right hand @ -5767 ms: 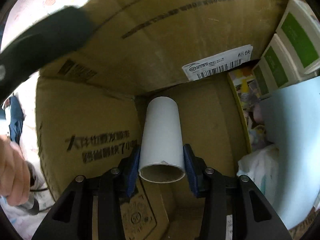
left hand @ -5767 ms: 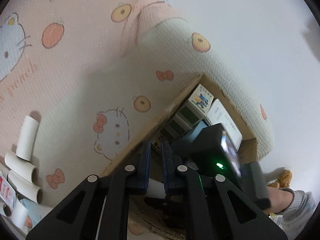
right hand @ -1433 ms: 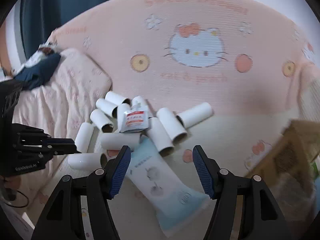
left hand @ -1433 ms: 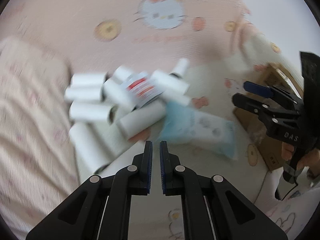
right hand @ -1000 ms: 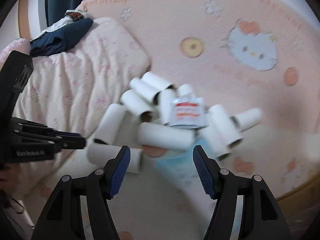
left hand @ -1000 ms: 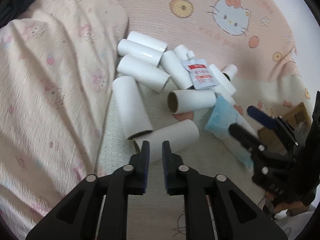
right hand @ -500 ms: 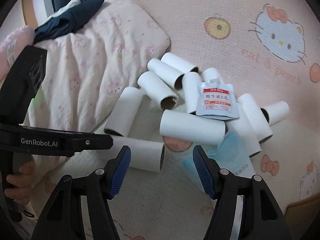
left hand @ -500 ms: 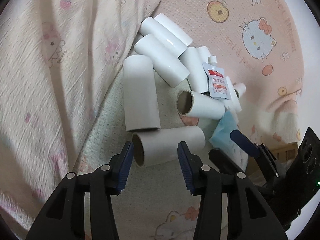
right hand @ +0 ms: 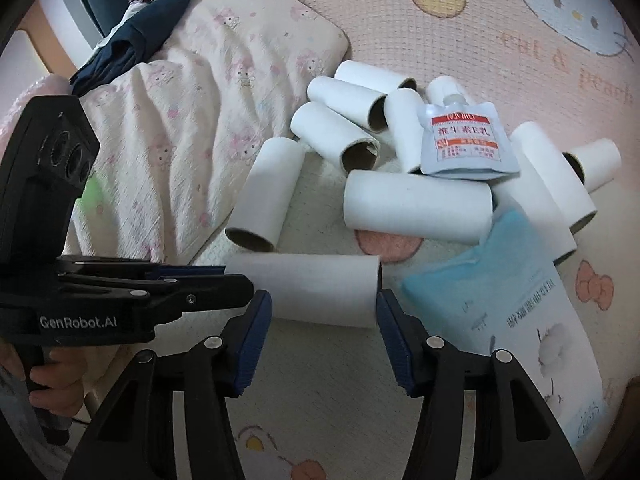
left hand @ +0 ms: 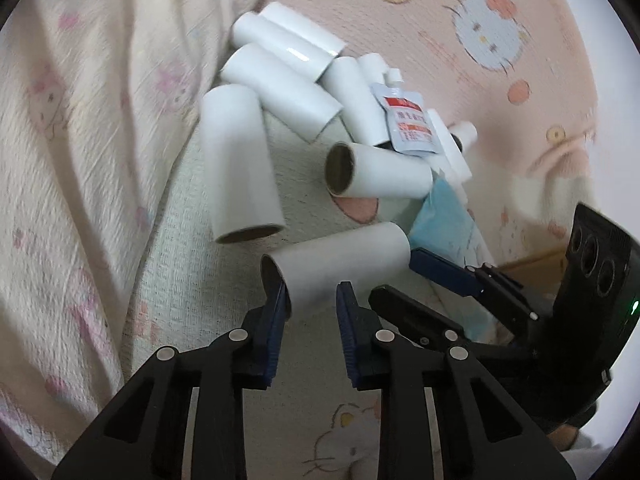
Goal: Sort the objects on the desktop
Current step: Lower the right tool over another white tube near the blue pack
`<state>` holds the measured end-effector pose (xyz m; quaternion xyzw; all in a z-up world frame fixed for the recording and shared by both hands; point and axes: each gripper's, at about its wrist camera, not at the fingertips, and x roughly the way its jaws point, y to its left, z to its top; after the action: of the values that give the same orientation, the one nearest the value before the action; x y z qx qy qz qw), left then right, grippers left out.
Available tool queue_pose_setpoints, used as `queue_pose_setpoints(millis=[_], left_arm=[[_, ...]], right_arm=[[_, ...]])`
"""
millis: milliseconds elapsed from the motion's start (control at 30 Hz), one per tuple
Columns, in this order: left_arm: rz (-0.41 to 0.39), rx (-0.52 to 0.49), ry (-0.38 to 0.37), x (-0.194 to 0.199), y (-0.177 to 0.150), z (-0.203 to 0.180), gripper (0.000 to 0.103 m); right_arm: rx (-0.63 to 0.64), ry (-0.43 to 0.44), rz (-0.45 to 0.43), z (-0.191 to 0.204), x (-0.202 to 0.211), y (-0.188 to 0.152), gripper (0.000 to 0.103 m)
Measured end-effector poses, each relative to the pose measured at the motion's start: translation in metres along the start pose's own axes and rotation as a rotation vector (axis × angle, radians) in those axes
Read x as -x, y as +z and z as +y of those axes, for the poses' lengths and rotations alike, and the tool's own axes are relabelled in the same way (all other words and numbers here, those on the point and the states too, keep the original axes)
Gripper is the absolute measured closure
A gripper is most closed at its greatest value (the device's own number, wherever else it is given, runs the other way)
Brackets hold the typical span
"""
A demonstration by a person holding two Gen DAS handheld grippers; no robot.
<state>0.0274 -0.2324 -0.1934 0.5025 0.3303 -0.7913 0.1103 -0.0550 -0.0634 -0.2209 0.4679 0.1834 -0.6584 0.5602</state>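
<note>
Several white cardboard tubes lie in a heap on the pink Hello Kitty bedspread (right hand: 500, 12). The nearest tube (left hand: 340, 264) lies crosswise in front of both grippers and also shows in the right wrist view (right hand: 316, 288). My left gripper (left hand: 312, 300) is open, its jaws on either side of that tube's near end. My right gripper (right hand: 322, 320) is wide open and empty just short of the same tube. A small spouted pouch (right hand: 464, 140) with red print rests on the heap. A light blue packet (right hand: 516, 292) lies to the right.
A cream pillow (right hand: 192, 120) with pink prints lies to the left, a dark blue garment (right hand: 136, 36) on its far end. The edge of a cardboard box (left hand: 536, 258) shows behind the right gripper in the left wrist view.
Both grippers have moved in closer to the nearest tube. The left gripper's jaws, shut a second ago, have opened and now flank the tube's end.
</note>
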Motion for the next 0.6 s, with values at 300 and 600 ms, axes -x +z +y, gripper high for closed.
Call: queue_pose_setpoints(millis=[300,600], left_arm=[[0.038,-0.079,-0.039,0.000,-0.004,-0.017,0.075],[0.095,-0.176,-0.077,-0.014,-0.005,-0.044,0.075]], right_arm=[[-0.047,0.000,-0.005,-0.006,0.028,-0.021,0.051],[-0.053,-0.079,0.044,-0.017,0.041,-0.035,0.051]])
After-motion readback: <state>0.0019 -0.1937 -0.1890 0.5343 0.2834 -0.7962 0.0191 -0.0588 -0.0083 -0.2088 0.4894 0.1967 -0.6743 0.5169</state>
